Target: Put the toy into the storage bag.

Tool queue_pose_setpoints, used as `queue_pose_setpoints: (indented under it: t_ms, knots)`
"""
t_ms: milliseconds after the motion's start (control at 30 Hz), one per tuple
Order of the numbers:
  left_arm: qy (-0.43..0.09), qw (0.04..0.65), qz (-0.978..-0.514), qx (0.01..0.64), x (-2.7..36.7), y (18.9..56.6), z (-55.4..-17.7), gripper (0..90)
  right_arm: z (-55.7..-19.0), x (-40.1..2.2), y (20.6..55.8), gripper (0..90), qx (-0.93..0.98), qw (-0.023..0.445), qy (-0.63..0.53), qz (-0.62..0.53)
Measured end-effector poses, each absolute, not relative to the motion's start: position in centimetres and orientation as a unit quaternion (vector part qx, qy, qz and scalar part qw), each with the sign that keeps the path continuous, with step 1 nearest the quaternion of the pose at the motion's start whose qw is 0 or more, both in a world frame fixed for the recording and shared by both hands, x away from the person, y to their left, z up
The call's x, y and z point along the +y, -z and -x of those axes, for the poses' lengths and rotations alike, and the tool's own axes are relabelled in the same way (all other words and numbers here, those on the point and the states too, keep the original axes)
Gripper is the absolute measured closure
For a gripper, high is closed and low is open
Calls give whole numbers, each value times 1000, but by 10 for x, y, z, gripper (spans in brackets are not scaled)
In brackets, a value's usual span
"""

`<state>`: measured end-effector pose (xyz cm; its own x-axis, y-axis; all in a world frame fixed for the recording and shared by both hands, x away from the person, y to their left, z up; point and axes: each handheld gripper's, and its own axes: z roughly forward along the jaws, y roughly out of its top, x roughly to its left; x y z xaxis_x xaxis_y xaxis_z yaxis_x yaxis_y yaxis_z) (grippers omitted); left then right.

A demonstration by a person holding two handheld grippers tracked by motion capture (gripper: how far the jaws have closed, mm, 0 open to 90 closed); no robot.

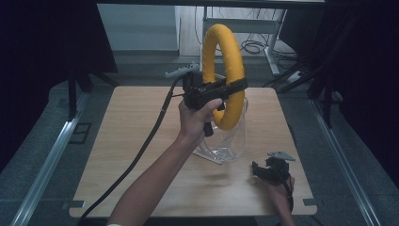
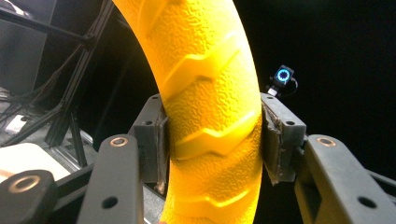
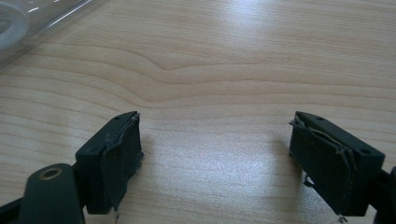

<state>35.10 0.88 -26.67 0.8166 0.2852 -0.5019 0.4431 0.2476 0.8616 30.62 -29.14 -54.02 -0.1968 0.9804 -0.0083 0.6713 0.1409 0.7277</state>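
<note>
A yellow ring (image 1: 225,70) is held up in the air above the far middle of the wooden table (image 1: 131,141), standing on edge so that its hole faces sideways across the table and its longer span in the high view runs up and down; from that camera it reads as a tall, narrow oval, top towards the far side of the room. The left gripper (image 1: 235,87) clasps the ring on its right-hand limb, a little below mid-height, with the left hand (image 1: 197,115) wrapped round the grip below and a black cable (image 1: 141,150) trailing down to the near left corner of the table. In the left gripper view the two jaws are pressed against either side of the ring (image 2: 210,116), whose surface is pebbled and carries raised chevron ridges running along the band. Just behind and beneath the ring stands a clear plastic stand (image 1: 226,146) on the table, its base touching the tabletop; whether the ring's lowest part touches it, I cannot tell. The right gripper (image 1: 268,170) rests low over the near right part of the table, well apart from the ring, held by the right hand (image 1: 281,197). In the right gripper view its jaws are spread wide with bare wood between them (image 3: 219,154), and a clear plastic edge (image 3: 42,21) shows in the upper left corner.
</note>
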Motion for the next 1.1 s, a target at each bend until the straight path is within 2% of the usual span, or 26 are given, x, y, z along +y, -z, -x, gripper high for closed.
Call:
queue_pose_setpoints:
  t_ms: [267, 1100]
  knots:
    - [69, 723, -620, 297, -1, 278, -353, 501, -306, -291, 540, 165, 711, 254, -304, -580]
    - [70, 697, -630, 335, -3, 326, -363, 501, -306, -291, 540, 166, 711, 255, -305, -581]
